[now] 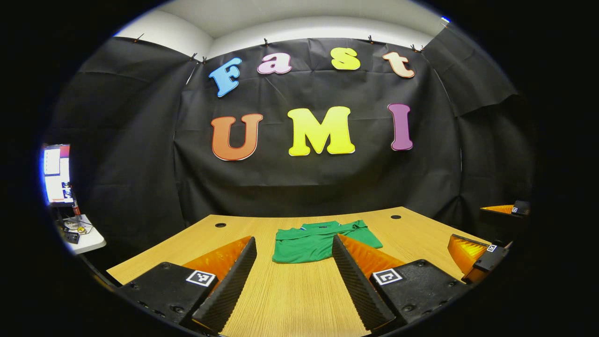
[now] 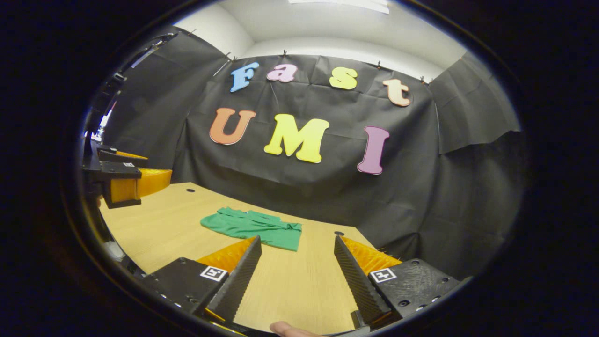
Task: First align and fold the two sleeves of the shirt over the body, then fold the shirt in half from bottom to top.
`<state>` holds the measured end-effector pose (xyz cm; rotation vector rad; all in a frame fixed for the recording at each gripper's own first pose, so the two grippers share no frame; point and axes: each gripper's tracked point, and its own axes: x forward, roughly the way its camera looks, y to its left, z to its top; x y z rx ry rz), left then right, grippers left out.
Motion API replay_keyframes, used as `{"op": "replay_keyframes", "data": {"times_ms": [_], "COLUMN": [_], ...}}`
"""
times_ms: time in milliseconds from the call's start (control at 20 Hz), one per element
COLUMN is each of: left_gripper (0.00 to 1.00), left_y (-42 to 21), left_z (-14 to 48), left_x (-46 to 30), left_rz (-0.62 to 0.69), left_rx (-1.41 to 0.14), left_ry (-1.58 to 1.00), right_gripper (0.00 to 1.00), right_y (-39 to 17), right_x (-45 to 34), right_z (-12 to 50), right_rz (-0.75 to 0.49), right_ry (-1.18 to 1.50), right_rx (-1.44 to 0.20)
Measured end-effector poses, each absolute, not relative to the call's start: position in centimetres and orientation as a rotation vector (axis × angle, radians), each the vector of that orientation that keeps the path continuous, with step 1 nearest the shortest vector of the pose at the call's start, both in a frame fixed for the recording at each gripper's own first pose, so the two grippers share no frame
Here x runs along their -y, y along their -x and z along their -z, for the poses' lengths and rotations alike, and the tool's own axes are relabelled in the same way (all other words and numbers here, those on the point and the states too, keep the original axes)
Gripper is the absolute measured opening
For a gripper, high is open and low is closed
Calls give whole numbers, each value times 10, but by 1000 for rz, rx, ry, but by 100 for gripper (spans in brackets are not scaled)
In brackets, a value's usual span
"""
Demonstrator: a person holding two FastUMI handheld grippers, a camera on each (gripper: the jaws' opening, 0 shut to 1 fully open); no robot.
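I read the scene from left to right. At the far left of the left gripper view a lit monitor (image 1: 57, 174) stands on a small side table (image 1: 86, 239), well apart from the work area and not involved in the task.

The left gripper (image 1: 295, 252) hovers above the near part of the wooden table (image 1: 290, 299), aimed at the wall. Its jaws stand wide apart and hold nothing; I see only bare tabletop and the far shirt between the fingers.

The green shirt (image 1: 323, 239) lies flat near the table's far edge, collar toward the wall. It appears as a compact block with no sleeve spread out to the side, so I judge the sleeve folds and the bottom-to-top fold to be done, though the fine layering is too small to confirm. I take its central position to be what keeps it reachable from both sides.

The right gripper (image 2: 295, 252) is held to the right of the shirt (image 2: 252, 228), raised off the table (image 2: 299, 290). Its jaws are likewise spread wide, gripping nothing. A fingertip (image 2: 286, 329) of the holding hand shows at the lower edge. I judge both tools pulled clear so the cloth rests undisturbed.
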<state>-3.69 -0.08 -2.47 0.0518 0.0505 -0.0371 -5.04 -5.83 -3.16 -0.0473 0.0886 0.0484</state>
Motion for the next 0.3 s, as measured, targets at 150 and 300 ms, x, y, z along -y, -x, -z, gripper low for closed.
{"op": "replay_keyframes", "data": {"times_ms": [150, 300], "left_gripper": [100, 100], "left_y": [37, 39], "left_z": [26, 22], "left_x": [1, 1], "left_rz": [40, 40], "left_rx": [-54, -46], "left_ry": [-38, -38], "right_gripper": [95, 96], "right_y": [50, 51], "right_x": [67, 67], "right_z": [24, 23], "right_rz": [-22, -22], "right_ry": [54, 49], "right_rx": [-61, -56]}}
